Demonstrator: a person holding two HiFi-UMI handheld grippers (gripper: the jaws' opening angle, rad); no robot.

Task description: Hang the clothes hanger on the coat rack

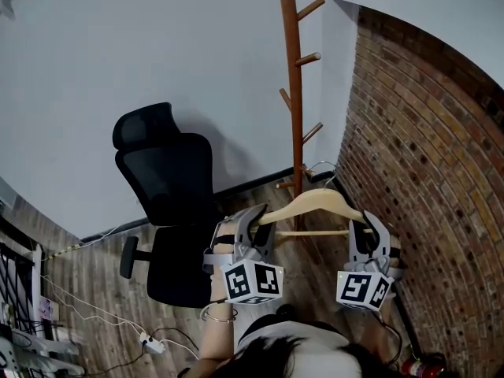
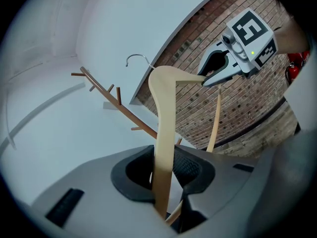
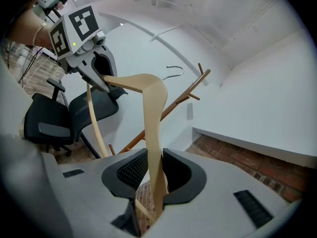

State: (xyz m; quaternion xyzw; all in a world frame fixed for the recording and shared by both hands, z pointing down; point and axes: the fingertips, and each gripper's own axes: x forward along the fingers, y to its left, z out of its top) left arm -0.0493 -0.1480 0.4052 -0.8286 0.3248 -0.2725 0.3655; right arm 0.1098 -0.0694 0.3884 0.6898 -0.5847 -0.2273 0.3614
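Head view: both grippers are held out in front of the body, side by side, jaws pointing away toward the coat rack (image 1: 295, 93). The left gripper (image 1: 258, 217) clamps the left end of the wooden clothes hanger (image 1: 315, 202), and the right gripper (image 1: 365, 228) clamps the right end. The hanger is horizontal between them, bar underneath, and its wire hook (image 1: 321, 168) sits up top just beside the rack's pole, on no peg. The left forearm, with a bracelet (image 1: 219, 315) on it, shows below the marker cube. A black office chair (image 1: 169, 179) stands left of the rack and a brick wall (image 1: 425, 172) is on the right.

Left gripper view: the left gripper (image 2: 166, 175) has its jaws at a narrow gap with the pads pressed on the hanger's arm (image 2: 163, 128), which runs up and away from the jaws. The gripper points roughly level. The right gripper (image 2: 205, 80) bites the far end in front of the brick wall (image 2: 237, 113). The hook (image 2: 137, 59) is in free air above the rack's pegs (image 2: 119, 105), touching none.

Right gripper view: the right gripper (image 3: 154, 175) has its jaws closed on the other hanger arm (image 3: 151, 118), with the same narrow grip and roughly level aim. The left gripper (image 3: 101, 83) holds the far end, marker cube up. The hook (image 3: 174, 71) is near the rack's upper pegs (image 3: 190, 90) but clear of them. The chair (image 3: 54, 118) is low on the left.
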